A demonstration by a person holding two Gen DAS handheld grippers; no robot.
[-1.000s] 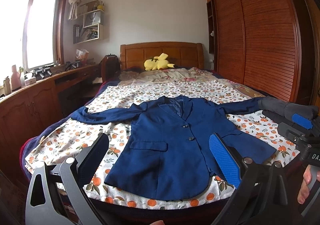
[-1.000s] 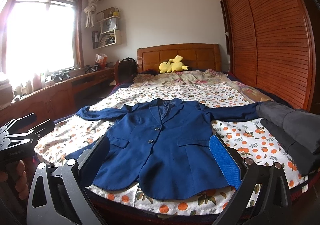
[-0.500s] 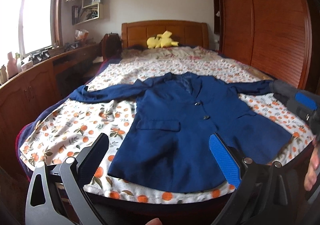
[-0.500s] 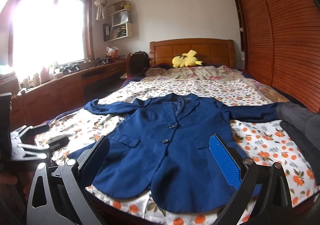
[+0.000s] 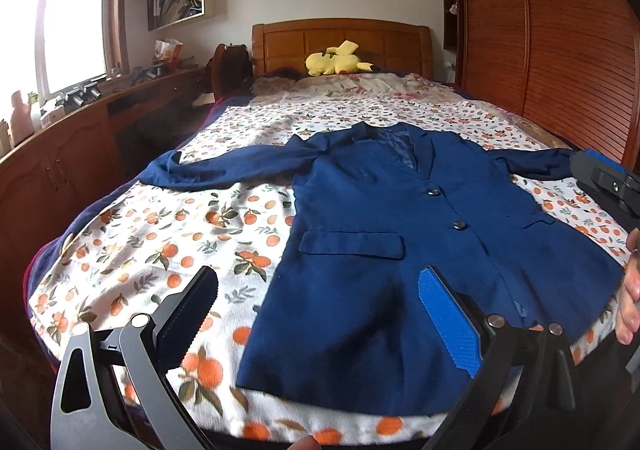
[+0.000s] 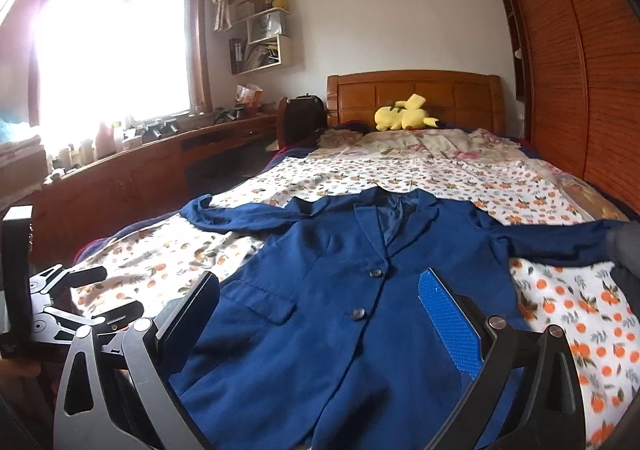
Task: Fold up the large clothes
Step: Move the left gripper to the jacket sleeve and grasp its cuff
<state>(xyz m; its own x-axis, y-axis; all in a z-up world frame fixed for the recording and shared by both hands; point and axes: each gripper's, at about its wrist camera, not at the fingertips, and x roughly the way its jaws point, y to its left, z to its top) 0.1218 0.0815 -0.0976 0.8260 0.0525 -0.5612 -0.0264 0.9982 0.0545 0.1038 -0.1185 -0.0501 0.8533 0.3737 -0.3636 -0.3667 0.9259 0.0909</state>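
Observation:
A navy blue blazer [image 5: 392, 234] lies face up and buttoned on the bed, sleeves spread to both sides, hem toward me. It also shows in the right wrist view [image 6: 328, 310]. My left gripper [image 5: 318, 286] is open and empty, just above the blazer's lower left hem. My right gripper [image 6: 320, 290] is open and empty, over the blazer's lower front. The right gripper's body shows at the right edge of the left wrist view [image 5: 612, 186], and the left gripper shows at the left edge of the right wrist view [image 6: 80, 302].
The bed has an orange-print sheet [image 5: 168, 234] and a wooden headboard [image 5: 340, 42] with a yellow plush toy [image 5: 338, 60]. A dark grey garment [image 6: 624, 250] lies at the bed's right side. A wooden counter [image 5: 60, 154] runs along the left; a wardrobe [image 5: 560, 30] stands right.
Both grippers have moved forward and down toward the bed; the blazer now looks larger and closer. Both stay open. The blazer has not moved.

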